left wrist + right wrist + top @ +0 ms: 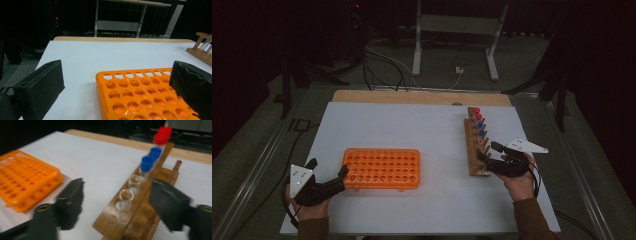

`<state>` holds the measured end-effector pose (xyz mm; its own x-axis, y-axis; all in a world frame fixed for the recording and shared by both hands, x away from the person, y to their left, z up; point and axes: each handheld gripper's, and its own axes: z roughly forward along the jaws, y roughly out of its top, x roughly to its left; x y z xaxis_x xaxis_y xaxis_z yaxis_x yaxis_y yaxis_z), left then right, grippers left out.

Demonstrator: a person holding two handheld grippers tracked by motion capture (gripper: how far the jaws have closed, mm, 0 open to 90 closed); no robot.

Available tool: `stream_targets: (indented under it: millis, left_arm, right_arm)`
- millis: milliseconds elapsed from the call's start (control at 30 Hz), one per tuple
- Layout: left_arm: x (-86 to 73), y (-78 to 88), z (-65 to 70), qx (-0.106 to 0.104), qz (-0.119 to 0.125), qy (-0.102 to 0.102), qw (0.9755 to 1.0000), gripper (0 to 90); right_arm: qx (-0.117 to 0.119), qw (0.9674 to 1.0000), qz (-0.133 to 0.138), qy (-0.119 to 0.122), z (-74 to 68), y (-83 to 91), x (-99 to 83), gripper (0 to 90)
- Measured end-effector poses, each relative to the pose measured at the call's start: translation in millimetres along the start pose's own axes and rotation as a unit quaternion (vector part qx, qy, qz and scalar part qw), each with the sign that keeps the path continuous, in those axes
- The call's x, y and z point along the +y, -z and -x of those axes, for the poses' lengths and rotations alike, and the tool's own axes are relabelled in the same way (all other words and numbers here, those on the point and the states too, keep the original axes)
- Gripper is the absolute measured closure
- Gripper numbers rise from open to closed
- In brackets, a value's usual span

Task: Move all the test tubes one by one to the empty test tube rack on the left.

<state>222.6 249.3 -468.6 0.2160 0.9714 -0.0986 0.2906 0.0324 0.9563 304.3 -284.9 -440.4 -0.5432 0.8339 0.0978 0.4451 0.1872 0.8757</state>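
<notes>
Dark room, white worktop [432,130], wooden tube rack [475,145] near the right edge, long axis running front to back, right gripper [486,151] spread around its near end, pinching nothing, orange rack [382,168] lengthwise along the front-left, left gripper [329,172] spread at its left end.

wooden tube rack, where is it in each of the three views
High view: wooden tube rack right of centre, beside the right gripper.
Left gripper view: its end at the far right edge.
Right gripper view: centre, between the jaws.
Shared landmark: orange rack.
</notes>
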Motion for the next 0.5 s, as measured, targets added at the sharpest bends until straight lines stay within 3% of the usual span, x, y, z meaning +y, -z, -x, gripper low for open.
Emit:
stream_targets:
  millis: [133, 167, 200, 500]
  left_arm:
    - [-0.1, 0.6, -0.5, 0.001, -0.001, 0.001, 1.0, 0.3]
    - [-0.1, 0.6, -0.8, 0.001, 0.0, 0.002, 1.0, 0.3]
    - [-0.2, 0.6, -1.1, 0.0, 0.0, 0.003, 1.0, 0.3]
    - [-0.8, 0.3, -1.5, 0.0, 0.001, 0.007, 1.0, 0.3]
  right_arm:
    - [-0.006, 0.9997, -0.023, -0.001, 2.3, -10.8, -4.9, 59.4]
    - [-0.006, 0.9997, -0.023, -0.001, 2.3, -10.8, -4.9, 59.4]
    - [-0.008, 0.9994, -0.033, 0.006, 1.4, -15.2, -6.4, 65.6]
    - [-0.036, 0.9983, -0.04, 0.024, -0.5, -25.5, -6.7, 75.1]
